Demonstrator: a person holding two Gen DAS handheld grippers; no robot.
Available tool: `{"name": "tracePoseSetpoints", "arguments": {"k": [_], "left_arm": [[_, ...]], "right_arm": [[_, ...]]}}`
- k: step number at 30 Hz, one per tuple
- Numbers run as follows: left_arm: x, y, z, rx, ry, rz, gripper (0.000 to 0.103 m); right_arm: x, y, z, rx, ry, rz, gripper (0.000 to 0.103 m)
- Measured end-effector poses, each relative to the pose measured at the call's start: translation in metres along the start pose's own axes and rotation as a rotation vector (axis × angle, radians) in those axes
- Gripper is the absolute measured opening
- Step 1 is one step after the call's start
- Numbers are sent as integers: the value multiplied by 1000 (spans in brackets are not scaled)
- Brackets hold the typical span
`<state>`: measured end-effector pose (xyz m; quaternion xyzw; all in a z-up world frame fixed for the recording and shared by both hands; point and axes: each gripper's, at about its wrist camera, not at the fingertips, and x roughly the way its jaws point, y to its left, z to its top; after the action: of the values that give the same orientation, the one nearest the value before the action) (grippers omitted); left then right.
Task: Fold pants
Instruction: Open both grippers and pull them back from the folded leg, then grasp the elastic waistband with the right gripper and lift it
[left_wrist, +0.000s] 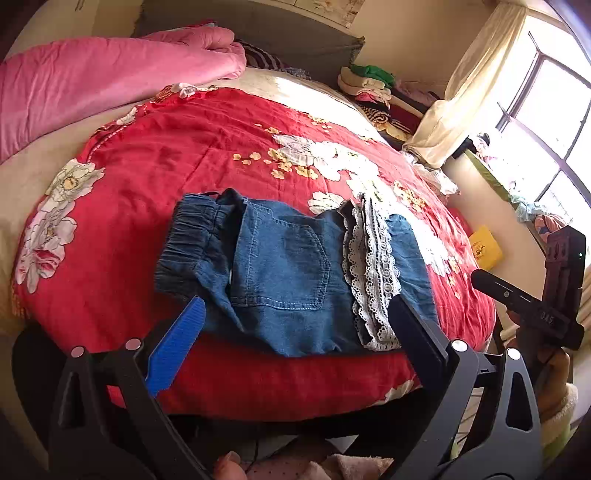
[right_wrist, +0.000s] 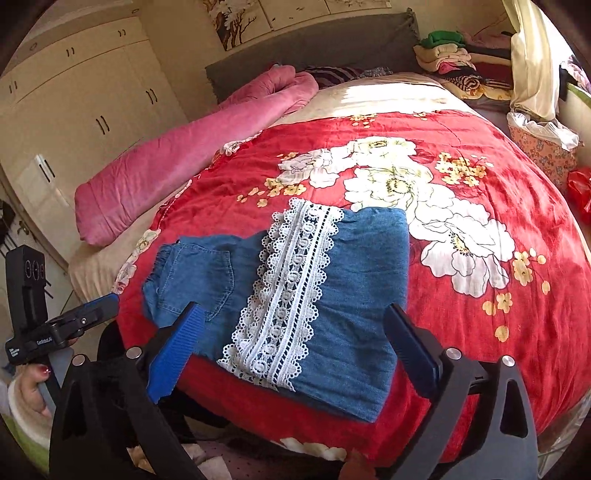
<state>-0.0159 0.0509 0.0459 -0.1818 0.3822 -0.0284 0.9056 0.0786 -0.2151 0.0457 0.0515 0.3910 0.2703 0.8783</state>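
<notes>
In the left wrist view the left claw is gaping wide over the near edge of the bed, its blue ribbed pad gripping nothing, and the folded denim pants are lying on the red floral quilt just beyond the fingertips, apart from them. This view is showing the elastic waistband at the left end, a stitched back pocket and the white lace trim on edge. At the right edge the other handheld device is showing, with small writing too blurred to read, and beyond it a yellow packet, a cream curtain and a bright window. In the right wrist view the right claw is likewise standing wide and empty, hovering over the pants, whose lace trim is lying flat across the fold. Only this view is showing the cream wardrobe, a wall picture of branches and the person's hand under the left claw's handle, where a white label is too small to read. Both views are taking in the pink duvet by the grey headboard and a pile of folded clothes.
</notes>
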Motion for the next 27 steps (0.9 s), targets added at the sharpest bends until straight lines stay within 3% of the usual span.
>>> {"name": "tracePoseSetpoints", "arguments": {"k": [13,27], "left_arm": [[-7,40,-4,-72,-8,30,93],[21,72,-18,-134,49,18,93]], "right_arm": [[26,40,31,-84,24,34,98],[88,87,64,-214,99,80,98]]}}
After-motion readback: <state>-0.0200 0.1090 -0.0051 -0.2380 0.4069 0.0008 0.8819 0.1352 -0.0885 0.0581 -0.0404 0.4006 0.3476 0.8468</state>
